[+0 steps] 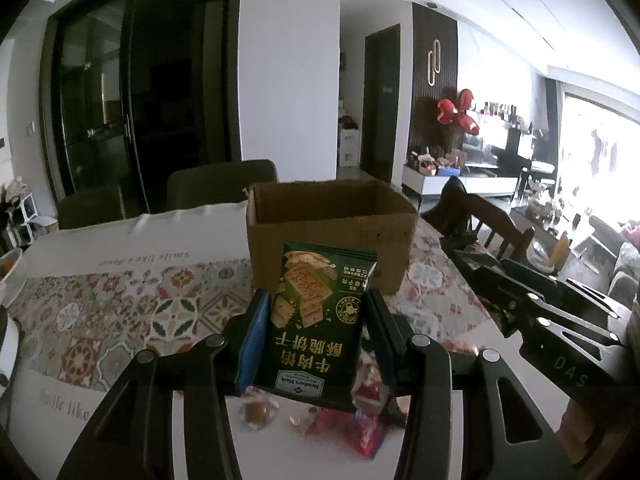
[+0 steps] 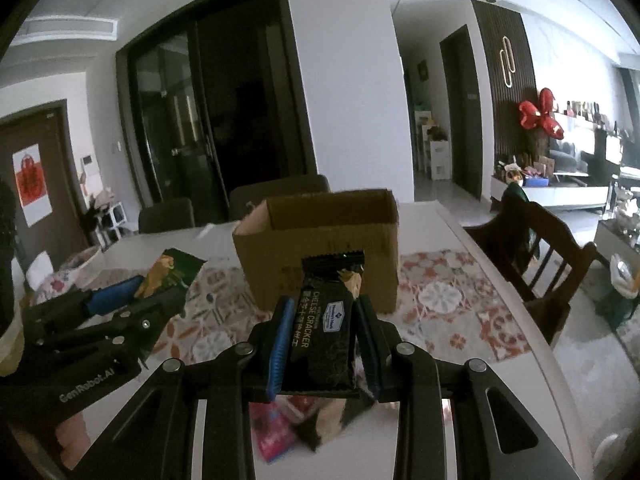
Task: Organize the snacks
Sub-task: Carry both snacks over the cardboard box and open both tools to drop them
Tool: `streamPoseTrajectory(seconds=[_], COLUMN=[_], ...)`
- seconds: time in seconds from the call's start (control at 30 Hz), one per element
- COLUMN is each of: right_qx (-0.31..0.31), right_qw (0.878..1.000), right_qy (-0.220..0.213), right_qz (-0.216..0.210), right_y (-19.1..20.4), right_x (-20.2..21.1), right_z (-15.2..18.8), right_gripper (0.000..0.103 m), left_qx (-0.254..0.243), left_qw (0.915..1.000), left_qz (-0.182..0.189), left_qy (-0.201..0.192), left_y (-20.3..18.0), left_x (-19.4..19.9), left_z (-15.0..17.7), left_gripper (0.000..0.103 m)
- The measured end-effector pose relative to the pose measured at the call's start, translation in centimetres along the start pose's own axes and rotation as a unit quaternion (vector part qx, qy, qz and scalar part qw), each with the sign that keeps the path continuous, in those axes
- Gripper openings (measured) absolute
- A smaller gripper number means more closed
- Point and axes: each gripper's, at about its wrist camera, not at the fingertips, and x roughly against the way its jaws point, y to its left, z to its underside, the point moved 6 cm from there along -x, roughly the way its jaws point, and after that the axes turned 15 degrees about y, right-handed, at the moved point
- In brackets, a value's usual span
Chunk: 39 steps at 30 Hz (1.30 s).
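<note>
Here the left hand-held gripper (image 1: 316, 316) is clamped on a green cracker packet (image 1: 318, 322), held above the counter (image 1: 120, 248) just before the open cardboard box (image 1: 332, 236). The right hand-held gripper (image 2: 322, 320) is clamped on a dark cheese cracker packet (image 2: 326, 320) (its label reads sideways), also before the box. More snack wrappers (image 1: 360, 420) lie on the counter below.

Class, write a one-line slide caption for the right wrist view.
Right tool grips a black cheese cracker packet before the open cardboard box.
</note>
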Motion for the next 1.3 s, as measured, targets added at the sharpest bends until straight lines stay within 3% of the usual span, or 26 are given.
streamPoseTrajectory(seconds=[0.5, 0.9, 1.2, 1.23, 1.3], right_qx=[-0.007, -0.003, -0.009, -0.008, -0.008], right_qw=[1.000, 1.000, 1.000, 1.000, 1.000], right_qy=[-0.029, -0.011, 0.022, 0.026, 0.028], right_qz=[-0.006, -0.006, -0.005, -0.004, -0.001], right_y=[-1.6, -3.0, -4.0, -4.1, -4.1], right_x=[-4.7, -10.3, -14.2, -14.7, -15.1], right_z=[-8.7, -14.3, -15.5, -15.6, -15.6], right_gripper=[0.033, 0.033, 0.033, 0.033, 0.033], left_qx=[0.005, 0.003, 0.004, 0.007, 0.010], left_qw=[0.9997, 0.9996, 0.9981, 0.9981, 0.9983], left_qz=[-0.014, -0.009, -0.004, -0.003, -0.006], left_qy=[-0.020, 0.025, 0.061, 0.061, 0.058], left_y=[1.9, 2.3, 2.2, 2.2, 2.4], left_x=[-4.6, -12.1, -16.2, -16.4, -16.6], left_z=[-8.6, -13.7, -15.4, -15.5, -15.8], left_gripper=[0.047, 0.047, 0.047, 0.048, 0.070])
